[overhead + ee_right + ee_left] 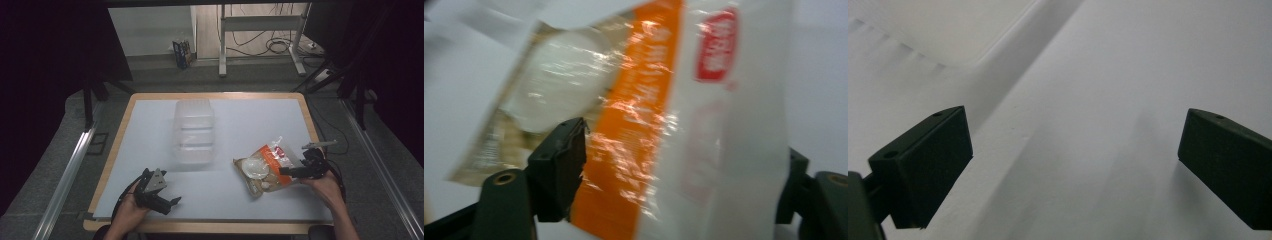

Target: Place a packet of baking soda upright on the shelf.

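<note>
A clear snack bag (265, 169) with an orange band and a red label lies on the white table top at the right. My right gripper (298, 170) is at the bag's right end. In the right gripper view the bag (649, 125) lies blurred between the two wide-apart jaws of the right gripper (684, 175), so it is open around the bag. My left gripper (167, 204) rests low at the front left, held by a hand. It is open, and in the left gripper view only bare table lies between the left gripper's (1073, 165) jaws.
A clear plastic lidded container (194, 131) stands in the middle of the table (240, 200), and its edge (938, 35) appears ahead of the left gripper. The table has a wooden rim. Metal frame legs and cables stand beyond the far edge.
</note>
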`<state>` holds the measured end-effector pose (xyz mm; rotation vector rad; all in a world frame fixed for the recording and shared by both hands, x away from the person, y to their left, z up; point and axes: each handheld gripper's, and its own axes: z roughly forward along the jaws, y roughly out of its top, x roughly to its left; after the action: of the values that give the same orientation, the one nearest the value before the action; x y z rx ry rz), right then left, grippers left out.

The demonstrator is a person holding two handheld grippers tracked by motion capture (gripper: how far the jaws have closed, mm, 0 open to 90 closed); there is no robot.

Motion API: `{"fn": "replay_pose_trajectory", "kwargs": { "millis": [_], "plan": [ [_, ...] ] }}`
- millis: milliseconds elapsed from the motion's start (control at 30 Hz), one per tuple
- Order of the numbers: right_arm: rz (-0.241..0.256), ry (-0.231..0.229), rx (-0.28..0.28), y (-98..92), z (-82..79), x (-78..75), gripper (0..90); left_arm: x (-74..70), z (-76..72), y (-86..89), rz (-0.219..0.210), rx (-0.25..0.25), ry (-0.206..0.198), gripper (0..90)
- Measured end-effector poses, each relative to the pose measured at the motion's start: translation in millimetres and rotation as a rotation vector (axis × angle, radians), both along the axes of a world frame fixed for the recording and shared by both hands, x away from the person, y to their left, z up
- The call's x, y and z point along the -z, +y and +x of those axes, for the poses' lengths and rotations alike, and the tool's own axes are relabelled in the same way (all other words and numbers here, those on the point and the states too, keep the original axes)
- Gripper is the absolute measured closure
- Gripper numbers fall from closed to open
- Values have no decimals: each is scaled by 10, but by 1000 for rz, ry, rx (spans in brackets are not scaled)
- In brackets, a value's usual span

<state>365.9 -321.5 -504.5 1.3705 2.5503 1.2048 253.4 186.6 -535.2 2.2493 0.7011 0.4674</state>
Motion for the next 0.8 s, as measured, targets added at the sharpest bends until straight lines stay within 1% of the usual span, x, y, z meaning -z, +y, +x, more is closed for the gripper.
{"fn": "replay_pose_trajectory", "kwargs": {
  "millis": [33,67,100,167,233,300,400,433,533,567,667,733,800],
  "plan": [
    [24,7,-13,19,-2,-5,270,1,0,0,0,0,0,11],
    [23,9,-20,46,-4,-11,272,0,0,0,0,0,0,10],
    [6,8,-28,78,-4,-10,283,0,0,0,0,0,0,11],
    [-7,14,-47,142,-4,8,318,0,-1,0,0,0,0,11],
    [-22,19,-65,195,2,24,378,1,-1,0,1,1,0,11],
    [-29,5,-68,240,-4,17,449,1,0,-2,2,0,-1,11],
    [-49,-43,-72,272,-28,-44,594,1,0,-1,1,0,-1,11],
    [-53,-60,-70,273,-36,-64,660,1,0,-1,1,0,-1,11],
    [-64,-105,-41,270,-65,-126,837,-1,0,0,0,-1,-1,11],
    [-74,-129,-35,271,-78,-152,876,-1,0,0,0,-1,-1,11],
    [-64,-199,-53,301,-140,-256,881,-1,1,2,-1,-2,-1,11],
    [-79,-243,-59,370,-193,-331,882,-1,1,2,-1,-3,-1,11],
    [-96,-269,-65,423,-228,-384,882,-1,0,2,1,-4,-1,11]
  ]
}}
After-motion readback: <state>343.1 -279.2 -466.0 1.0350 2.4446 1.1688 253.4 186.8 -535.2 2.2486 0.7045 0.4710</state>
